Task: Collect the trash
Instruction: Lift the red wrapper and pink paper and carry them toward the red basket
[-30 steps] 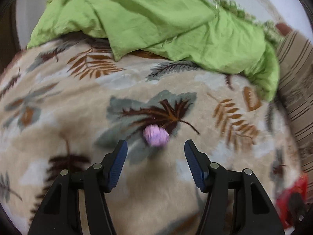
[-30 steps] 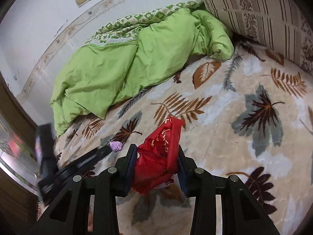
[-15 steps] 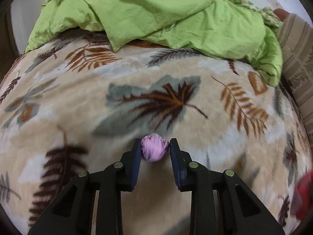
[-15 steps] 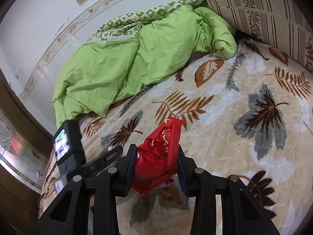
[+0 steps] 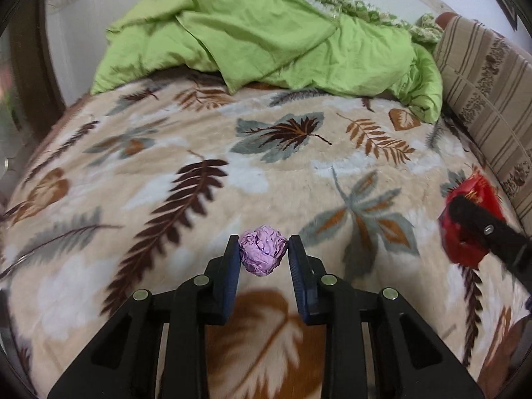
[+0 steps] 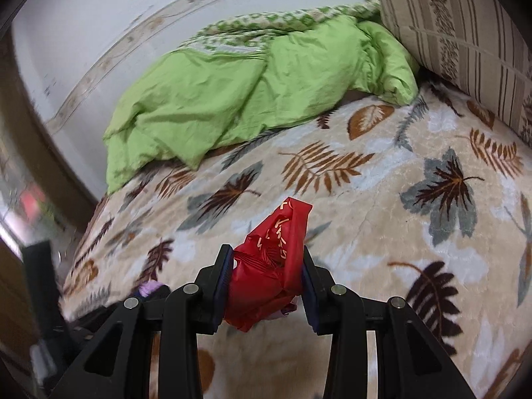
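Purple crumpled paper ball [image 5: 263, 255] clamped between the blue pads of the left gripper [image 5: 263, 254], jaws closed to the ball's width, ball roughly round with no long axis, apparently lifted just clear of the leaf-print blanket [image 5: 186, 153]. Red plastic bag [image 6: 271, 266] pinched in the right gripper [image 6: 266, 267], jaws narrowed on the bunched film, upper edge of bag standing up and tilted to the right above the pads.

Key relation: bag to the right of the ball and slightly farther, well apart, seen at the right edge of the left wrist view [image 5: 472, 219]; ball visible low left in the right wrist view [image 6: 149, 288]. Probable next move: carry ball rightward to the bag and release into its mouth. Mouth opening not discernible; bag looks collapsed between the jaws, so a missed drop is a risk. No obstacle on the blanket between the two grippers.

Farther back: green quilt [image 5: 266, 33] heaped along the far side against the wall. Striped cushion [image 5: 492, 99] at far right.
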A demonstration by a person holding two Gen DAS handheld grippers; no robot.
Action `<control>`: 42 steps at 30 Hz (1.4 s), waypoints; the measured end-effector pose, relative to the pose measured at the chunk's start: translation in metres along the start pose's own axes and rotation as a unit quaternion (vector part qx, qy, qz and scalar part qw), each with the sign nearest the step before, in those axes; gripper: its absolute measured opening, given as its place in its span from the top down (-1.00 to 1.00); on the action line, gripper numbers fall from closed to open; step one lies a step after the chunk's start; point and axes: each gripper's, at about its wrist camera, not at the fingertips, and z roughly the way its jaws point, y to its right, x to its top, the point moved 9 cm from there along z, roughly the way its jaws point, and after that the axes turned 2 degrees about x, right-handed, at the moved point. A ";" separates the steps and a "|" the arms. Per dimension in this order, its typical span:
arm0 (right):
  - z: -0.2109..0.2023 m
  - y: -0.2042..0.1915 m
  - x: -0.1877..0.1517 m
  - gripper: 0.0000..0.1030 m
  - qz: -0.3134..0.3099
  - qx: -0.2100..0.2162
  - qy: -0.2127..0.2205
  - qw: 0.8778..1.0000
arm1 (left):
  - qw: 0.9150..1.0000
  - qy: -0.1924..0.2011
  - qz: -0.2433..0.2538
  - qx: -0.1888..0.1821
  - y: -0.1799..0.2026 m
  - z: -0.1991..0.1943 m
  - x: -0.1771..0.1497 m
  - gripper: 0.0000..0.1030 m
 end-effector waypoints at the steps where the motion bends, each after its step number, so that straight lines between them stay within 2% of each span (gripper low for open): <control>1: -0.005 -0.002 -0.006 0.21 -0.005 0.004 -0.002 1.000 | 1.000 0.008 0.000 0.004 -0.002 -0.013 -0.005 0.46; 10: -0.067 -0.017 -0.050 0.21 -0.049 0.033 -0.021 0.998 | 0.999 0.044 0.028 0.007 0.011 -0.076 -0.036 0.46; 27: -0.152 -0.001 -0.068 0.21 -0.039 0.040 -0.013 0.998 | 0.992 0.100 0.072 -0.021 0.056 -0.146 -0.044 0.46; 36: -0.196 0.039 -0.067 0.21 -0.002 0.017 0.007 1.000 | 0.986 0.120 0.104 -0.055 0.101 -0.176 -0.043 0.46; 39: -0.213 0.054 -0.065 0.21 0.009 0.007 0.016 1.000 | 0.983 0.121 0.118 -0.077 0.122 -0.184 -0.044 0.46; 42: -0.236 0.076 -0.065 0.21 0.025 -0.011 0.028 0.999 | 0.976 0.114 0.142 -0.119 0.159 -0.193 -0.051 0.46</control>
